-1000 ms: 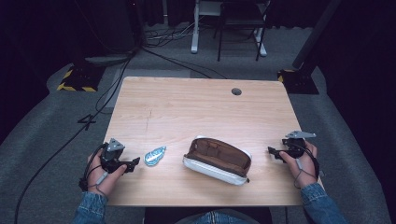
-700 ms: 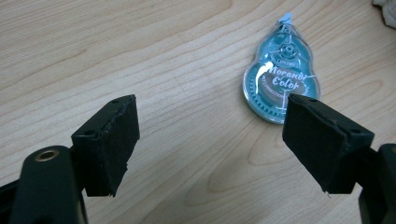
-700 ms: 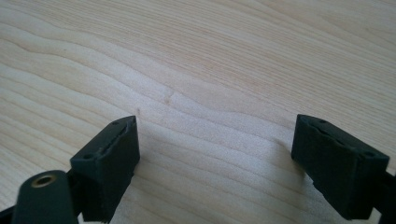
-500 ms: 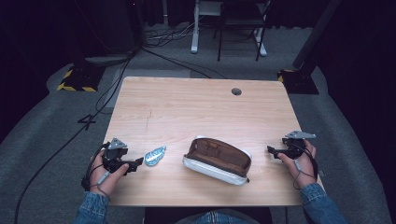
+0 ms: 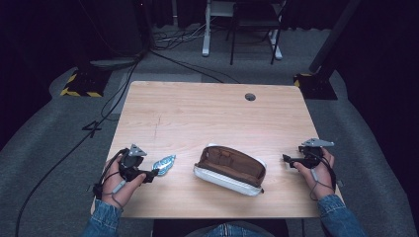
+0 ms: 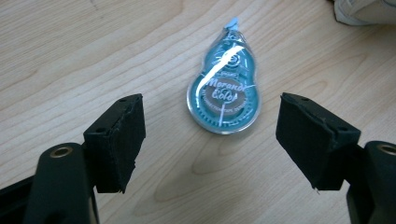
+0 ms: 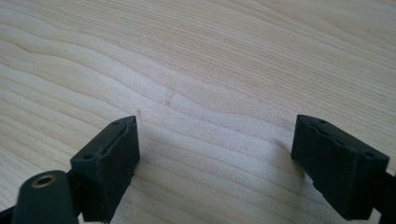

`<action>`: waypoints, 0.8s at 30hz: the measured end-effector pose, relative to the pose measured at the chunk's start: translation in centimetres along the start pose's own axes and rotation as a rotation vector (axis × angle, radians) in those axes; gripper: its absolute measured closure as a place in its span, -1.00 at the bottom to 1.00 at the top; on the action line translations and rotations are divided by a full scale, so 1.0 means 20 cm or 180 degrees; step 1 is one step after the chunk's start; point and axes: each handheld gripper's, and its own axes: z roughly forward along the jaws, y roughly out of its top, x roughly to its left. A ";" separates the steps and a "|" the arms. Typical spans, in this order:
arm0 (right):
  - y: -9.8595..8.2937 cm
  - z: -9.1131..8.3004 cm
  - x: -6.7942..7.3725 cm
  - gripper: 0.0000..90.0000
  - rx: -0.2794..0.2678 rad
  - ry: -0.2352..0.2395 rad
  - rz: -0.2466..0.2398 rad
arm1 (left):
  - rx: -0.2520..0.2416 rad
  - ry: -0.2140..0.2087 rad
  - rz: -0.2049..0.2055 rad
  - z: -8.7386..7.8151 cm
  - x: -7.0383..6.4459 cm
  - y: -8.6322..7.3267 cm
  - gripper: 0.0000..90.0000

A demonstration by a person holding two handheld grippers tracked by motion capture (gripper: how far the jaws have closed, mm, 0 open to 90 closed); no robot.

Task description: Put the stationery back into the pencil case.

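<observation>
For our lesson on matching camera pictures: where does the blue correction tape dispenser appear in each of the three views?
High view: the correction tape dispenser lies low and left on the table, just ahead of the left gripper.
Left gripper view: the dispenser lies at upper centre, beyond the open jaws.
Right gripper view: not in it.
Shared landmark: the white pouch, whose corner shows at top right of the left gripper view.

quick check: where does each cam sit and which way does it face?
High view: above the person's side, facing forward and down on the table; both hands and forearms show, pouch between them.
Left gripper view: rides the left claw, over the correction tape; open jaws show.
Right gripper view: rides the right claw, over bare wood; open jaws show.
Shared: the high and left views both show the tape.
</observation>
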 end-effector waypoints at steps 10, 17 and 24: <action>0.00 0.00 0.00 -0.66 0.0000 0.0002 -0.0003 | 0.0270 -0.0047 0.0185 0.09 -0.04 0.04 -0.40; 0.00 0.00 0.00 -0.66 -0.0001 0.0004 -0.0003 | 0.0387 -0.0033 0.0296 0.15 -0.05 0.08 -0.39; 0.00 0.00 0.00 -0.66 -0.0002 0.0004 -0.0004 | 0.0451 -0.0045 0.0304 0.20 -0.04 0.09 -0.36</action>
